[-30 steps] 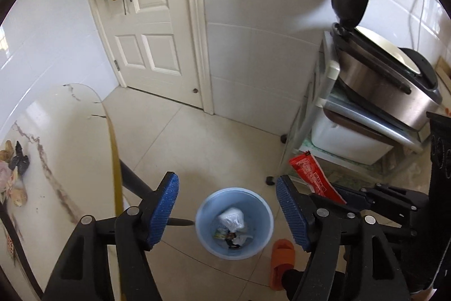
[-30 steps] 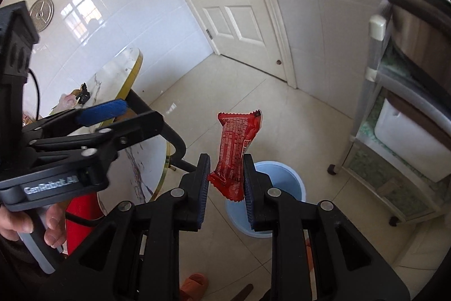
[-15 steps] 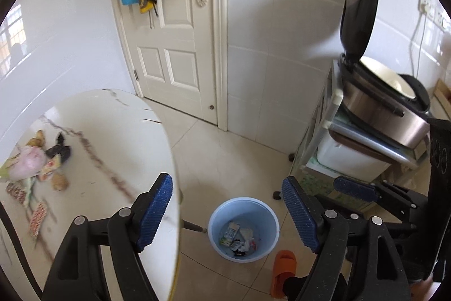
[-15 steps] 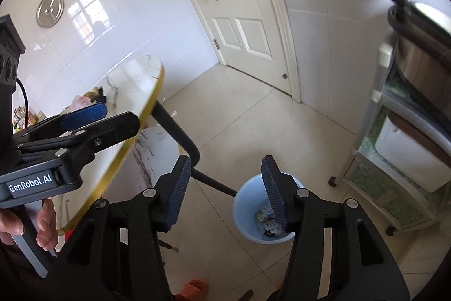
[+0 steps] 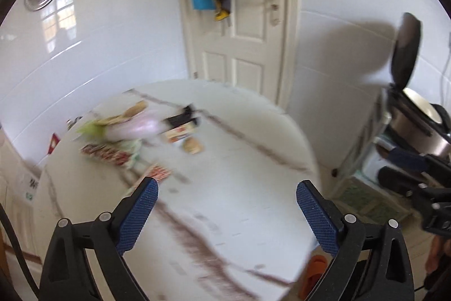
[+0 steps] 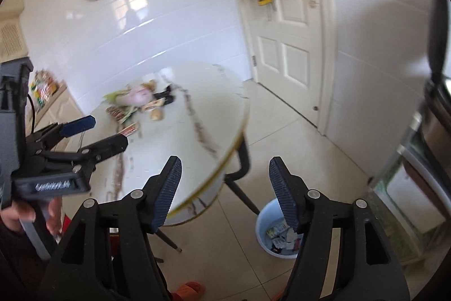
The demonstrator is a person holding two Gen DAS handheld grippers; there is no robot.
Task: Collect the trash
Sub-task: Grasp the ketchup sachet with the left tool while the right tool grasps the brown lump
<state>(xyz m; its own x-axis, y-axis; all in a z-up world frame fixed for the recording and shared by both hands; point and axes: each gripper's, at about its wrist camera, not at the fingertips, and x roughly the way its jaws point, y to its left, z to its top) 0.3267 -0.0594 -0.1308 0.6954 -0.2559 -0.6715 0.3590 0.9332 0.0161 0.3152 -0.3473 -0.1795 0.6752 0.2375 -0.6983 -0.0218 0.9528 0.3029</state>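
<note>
The left tool [image 5: 225, 212] is held wide apart over the round marble desk [image 5: 253, 160], nothing between its pads; its jaws have just been opening. The right tool [image 6: 224, 193] has likewise just been opening and is empty. Blurred trash [image 5: 135, 129] is heaped at the desk's far side. More lies in the blue bin [image 6: 263, 227] on the floor.

Both grippers are black plastic frames with silver screw heads. The left gripper [image 5: 225, 205] has blue ribbed pads [image 5: 137, 213]; the right gripper [image 6: 225, 188] has darker blue ones. White lettering, too blurred to read, marks the left gripper's side.
</note>
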